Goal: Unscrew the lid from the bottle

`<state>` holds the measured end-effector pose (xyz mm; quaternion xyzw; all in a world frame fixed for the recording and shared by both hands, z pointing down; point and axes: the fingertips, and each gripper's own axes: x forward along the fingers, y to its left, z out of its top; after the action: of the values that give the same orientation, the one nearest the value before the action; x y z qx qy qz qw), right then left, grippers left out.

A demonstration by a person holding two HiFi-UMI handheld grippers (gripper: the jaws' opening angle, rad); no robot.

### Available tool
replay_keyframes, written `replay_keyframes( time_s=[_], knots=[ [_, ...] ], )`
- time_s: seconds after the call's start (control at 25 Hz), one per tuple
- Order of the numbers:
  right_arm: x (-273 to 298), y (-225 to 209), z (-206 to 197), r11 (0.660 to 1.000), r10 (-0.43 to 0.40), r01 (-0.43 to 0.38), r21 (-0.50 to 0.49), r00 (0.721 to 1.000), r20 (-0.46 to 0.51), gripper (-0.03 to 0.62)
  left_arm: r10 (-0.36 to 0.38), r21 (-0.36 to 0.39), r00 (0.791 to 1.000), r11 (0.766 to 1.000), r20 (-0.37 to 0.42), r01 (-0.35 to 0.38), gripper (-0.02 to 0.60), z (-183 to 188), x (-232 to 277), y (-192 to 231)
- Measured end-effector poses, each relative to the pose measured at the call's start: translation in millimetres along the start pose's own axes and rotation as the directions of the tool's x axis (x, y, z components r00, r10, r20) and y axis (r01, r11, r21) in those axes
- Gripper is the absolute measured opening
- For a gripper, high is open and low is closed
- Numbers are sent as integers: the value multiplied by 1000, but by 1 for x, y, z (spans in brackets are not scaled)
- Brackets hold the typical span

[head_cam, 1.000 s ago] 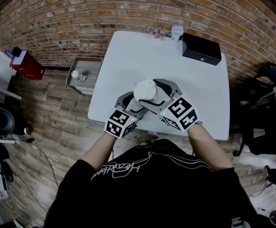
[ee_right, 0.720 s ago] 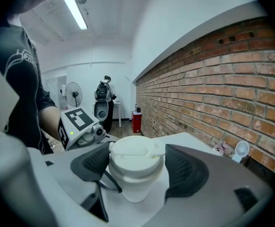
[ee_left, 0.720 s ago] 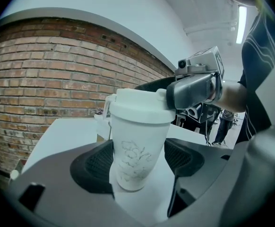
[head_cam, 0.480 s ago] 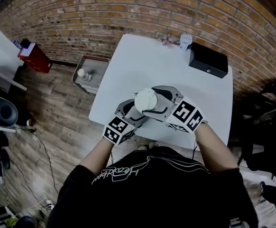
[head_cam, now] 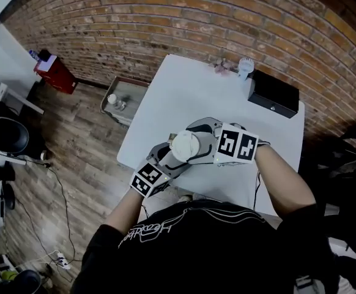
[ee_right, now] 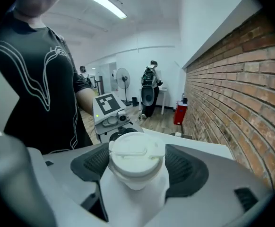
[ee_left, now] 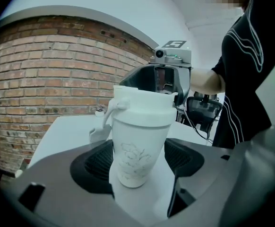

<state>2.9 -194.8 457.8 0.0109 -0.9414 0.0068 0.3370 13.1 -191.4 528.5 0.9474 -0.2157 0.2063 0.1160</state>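
A white bottle (ee_left: 138, 150) with a faint flower drawing is held upright over the near edge of the white table (head_cam: 184, 94). My left gripper (ee_left: 138, 167) is shut on its body, a dark pad on each side. The white lid (ee_right: 136, 151) with a flip tab sits between the jaws of my right gripper (ee_right: 137, 167), whose pads press on its sides. In the head view the lid (head_cam: 186, 146) shows from above, with the left gripper (head_cam: 166, 159) coming in from the lower left and the right gripper (head_cam: 201, 141) from the right. The bottle's body is hidden there.
A black box (head_cam: 274, 94) lies at the table's far right corner, with a small white object (head_cam: 246, 67) and a pink item (head_cam: 221, 66) beside it. A grey tray (head_cam: 124, 100) with a small bottle stands on the floor to the left. A brick wall runs behind.
The right gripper's marker cube has turned about the lid, so other faces show. Both grippers and the bottle stay together, and the head view has shifted a little.
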Motion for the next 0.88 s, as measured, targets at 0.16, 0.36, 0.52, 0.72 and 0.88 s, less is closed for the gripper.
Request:
replay_keyframes(
  time_s=[0.16, 0.36, 0.52, 0.72, 0.88],
  knots=[
    [-1, 2, -1, 989, 98, -105, -102, 993, -71, 362, -3, 3, 1000, 1000, -2, 3, 357, 1, 1, 0],
    [0, 2, -2, 977, 138, -154, -149, 985, -107, 362, 6, 9, 1000, 1000, -18, -6, 357, 0, 2, 0],
    [-2, 2, 0, 985, 69, -79, -153, 995, -68, 375, 8, 4, 1000, 1000, -17, -8, 357, 0, 1, 0],
    [-13, 7, 9, 999, -48, 48, 5, 991, 124, 430, 5, 3, 1000, 1000, -11, -5, 357, 0, 0, 1],
    [-18, -6, 13, 971, -216, 187, 148, 952, 218, 382, 6, -3, 1000, 1000, -10, -6, 357, -1, -1, 1]
  ],
)
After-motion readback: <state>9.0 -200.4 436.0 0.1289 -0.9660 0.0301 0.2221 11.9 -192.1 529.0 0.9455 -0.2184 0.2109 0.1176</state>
